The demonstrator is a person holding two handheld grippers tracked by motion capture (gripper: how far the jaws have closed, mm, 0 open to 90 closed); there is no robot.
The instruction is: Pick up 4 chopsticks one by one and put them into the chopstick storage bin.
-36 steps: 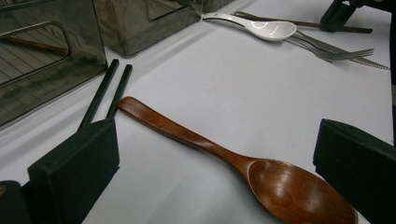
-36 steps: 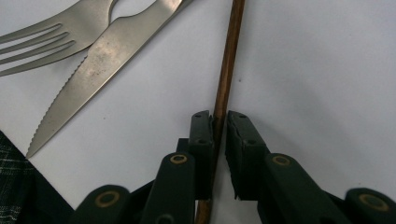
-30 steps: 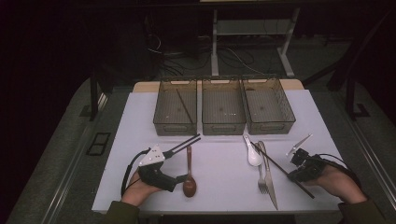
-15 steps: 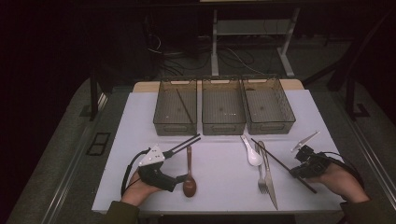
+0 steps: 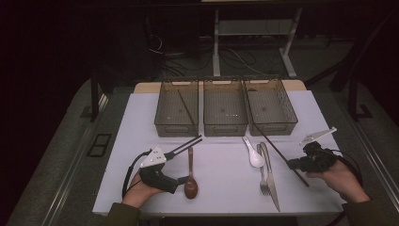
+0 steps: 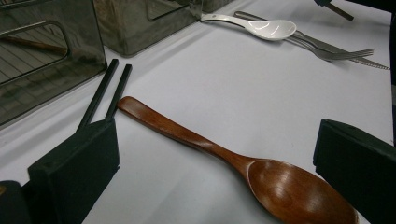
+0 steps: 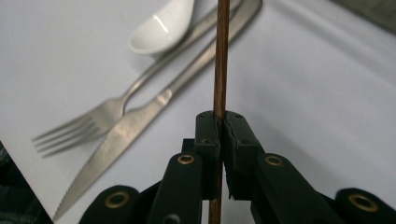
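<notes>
Change noted: over the last second the right gripper (image 5: 301,163) has drawn back toward the counter's (image 5: 141,117) right edge, chopstick (image 5: 277,149) carried with it. Judged: pick-up complete, transfer to a bin pending.

Item: wooden chopstick, thin, straight, reddish-brown; clamped between the right jaws, held above the counter right of the knife (image 5: 270,176), tip toward the right-hand mesh bin (image 5: 270,107).

Left gripper (image 5: 181,179): jaws wide apart, straddling the wooden spoon (image 6: 233,163).

Also on the counter: fork (image 7: 116,114), white ceramic spoon (image 7: 161,28).
</notes>
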